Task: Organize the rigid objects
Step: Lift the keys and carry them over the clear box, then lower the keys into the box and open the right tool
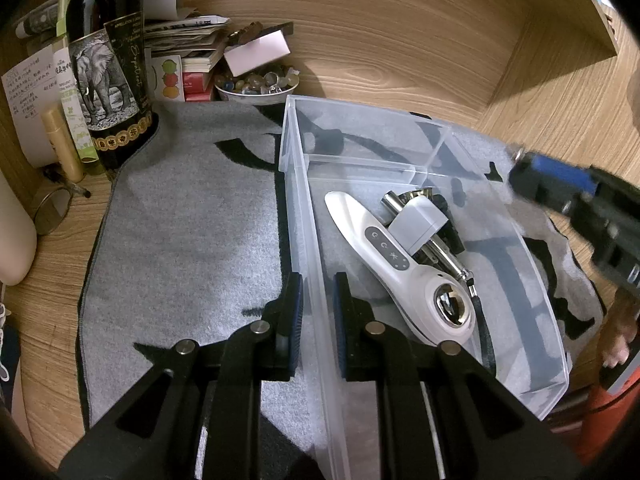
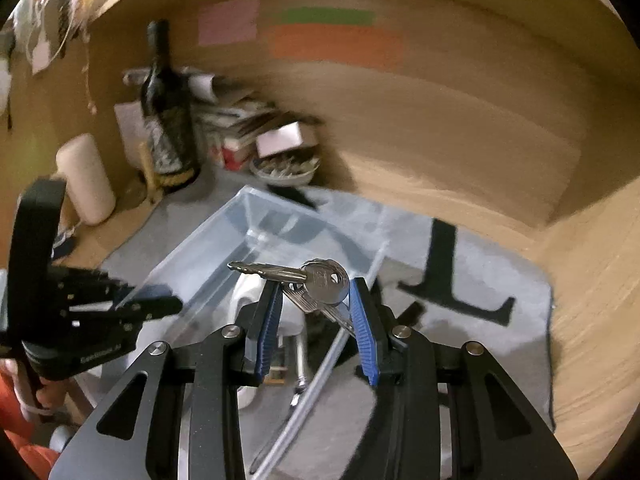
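A clear plastic bin sits on a grey mat. Inside lie a white handheld device, a white charger block and metal parts. My left gripper straddles the bin's left wall with its jaws close on either side of it. My right gripper is shut on a bunch of silver keys and holds it above the bin. It shows blurred at the right in the left wrist view. The left gripper shows at the left in the right wrist view.
A dark wine bottle, a stack of papers and a bowl of beads stand at the back left. Glasses lie on the wooden desk. Wooden walls enclose the back and right.
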